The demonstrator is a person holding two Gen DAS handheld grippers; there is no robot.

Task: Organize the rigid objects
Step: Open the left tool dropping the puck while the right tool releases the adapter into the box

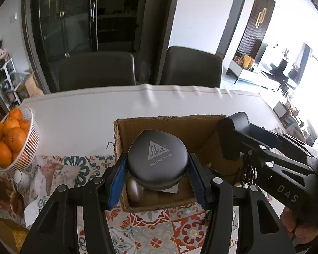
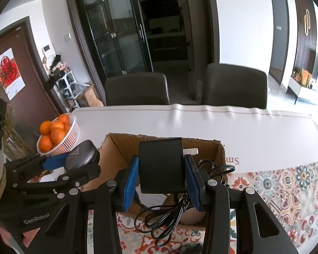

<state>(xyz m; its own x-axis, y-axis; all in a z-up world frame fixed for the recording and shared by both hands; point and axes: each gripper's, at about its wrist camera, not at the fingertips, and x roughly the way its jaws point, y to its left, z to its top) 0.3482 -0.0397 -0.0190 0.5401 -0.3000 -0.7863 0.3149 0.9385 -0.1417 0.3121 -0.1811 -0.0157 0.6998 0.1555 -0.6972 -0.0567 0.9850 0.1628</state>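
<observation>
Black Sika case (image 1: 158,158) clamped across its smooth, likely slippery sides in left tool (image 1: 156,175), black power adapter (image 2: 161,166) clamped flat-sided in right tool (image 2: 162,182), both over the cardboard box (image 1: 159,124) near tabletop centre; dangling cord (image 2: 169,216) may snag.

A white-covered table (image 2: 201,127) carries a cardboard box (image 2: 114,148) mid-table, a basket of oranges (image 2: 59,135) at its left edge, and a patterned cloth (image 2: 286,190) along the near edge.

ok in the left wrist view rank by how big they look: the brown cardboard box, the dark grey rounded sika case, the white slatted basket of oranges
1. Brown cardboard box
2. Dark grey rounded Sika case, though it is nearer the camera
3. White slatted basket of oranges, partly cut off at the edge, so unsure
</observation>
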